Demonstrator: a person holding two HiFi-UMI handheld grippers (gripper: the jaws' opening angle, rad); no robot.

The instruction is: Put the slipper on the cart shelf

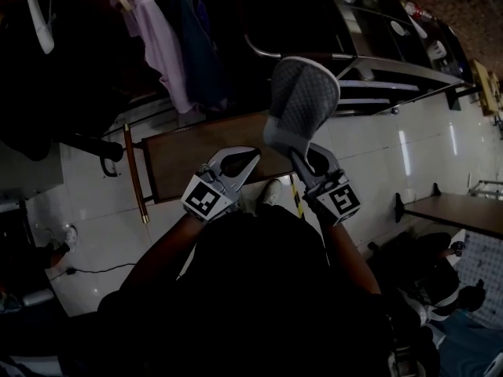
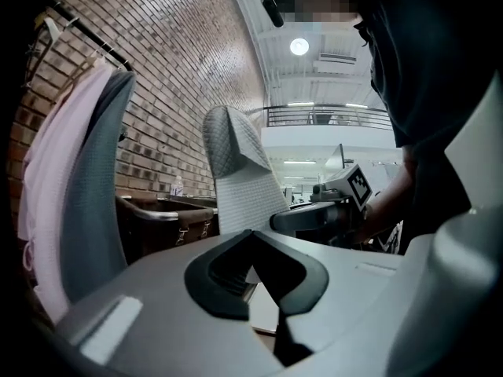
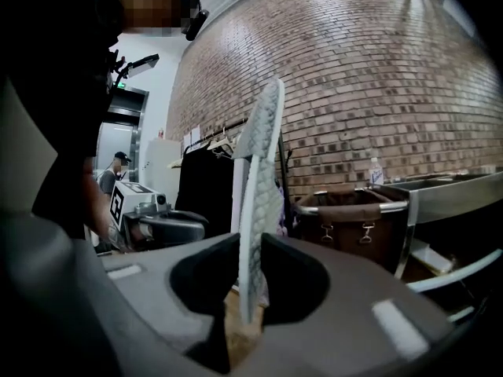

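A grey quilted slipper point(image 1: 302, 100) stands upright in the air with its toe up, and my right gripper point(image 1: 305, 159) is shut on its heel end. In the right gripper view its white sole point(image 3: 259, 195) runs edge-on between the black pads. My left gripper point(image 1: 248, 159) hovers just left of the slipper, shut with nothing in it; its pads meet tip to tip point(image 2: 251, 236). In the left gripper view the slipper point(image 2: 236, 171) rises beyond it. The metal cart point(image 1: 385, 65) with its shelves stands beyond and to the right of the slipper.
A brown wooden table point(image 1: 189, 155) lies below the grippers. Clothes, among them a pink garment point(image 1: 157, 30), hang on a rack at the upper left. A brown bag point(image 3: 354, 210) hangs on the cart's near end. Another table point(image 1: 460, 210) stands at the right.
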